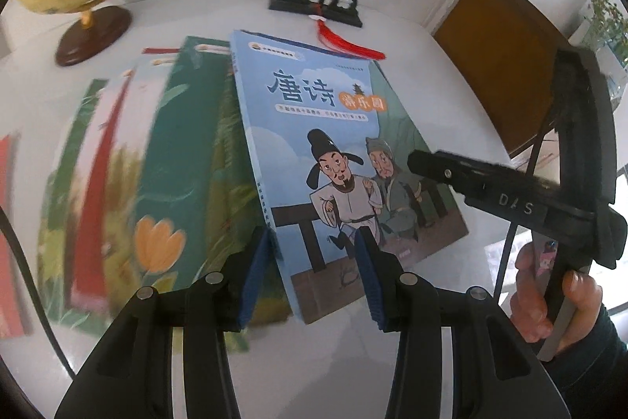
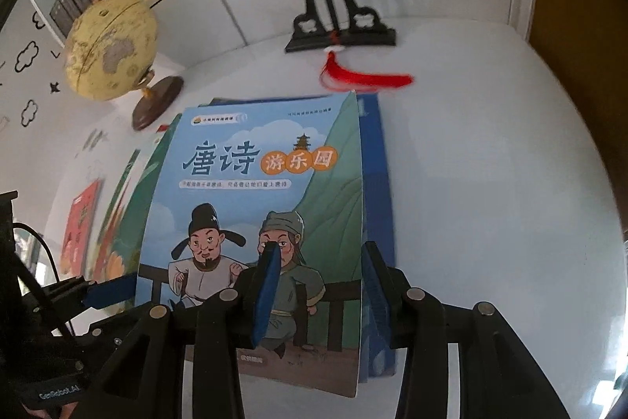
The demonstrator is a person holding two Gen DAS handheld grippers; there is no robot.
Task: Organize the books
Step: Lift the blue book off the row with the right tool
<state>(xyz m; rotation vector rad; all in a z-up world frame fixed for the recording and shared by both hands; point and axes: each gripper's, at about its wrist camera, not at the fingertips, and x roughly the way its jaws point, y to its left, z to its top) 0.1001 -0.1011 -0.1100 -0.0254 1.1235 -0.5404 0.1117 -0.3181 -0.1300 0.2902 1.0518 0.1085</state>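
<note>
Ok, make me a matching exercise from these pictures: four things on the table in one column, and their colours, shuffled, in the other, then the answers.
Things:
1. globe
2. tassel
3. fan stand
4. top book

Colours:
A. black
B. light blue cover with two cartoon men
C. pale yellow on a dark brown base
D. red

Pairs: 1-C, 2-D, 3-A, 4-B
</note>
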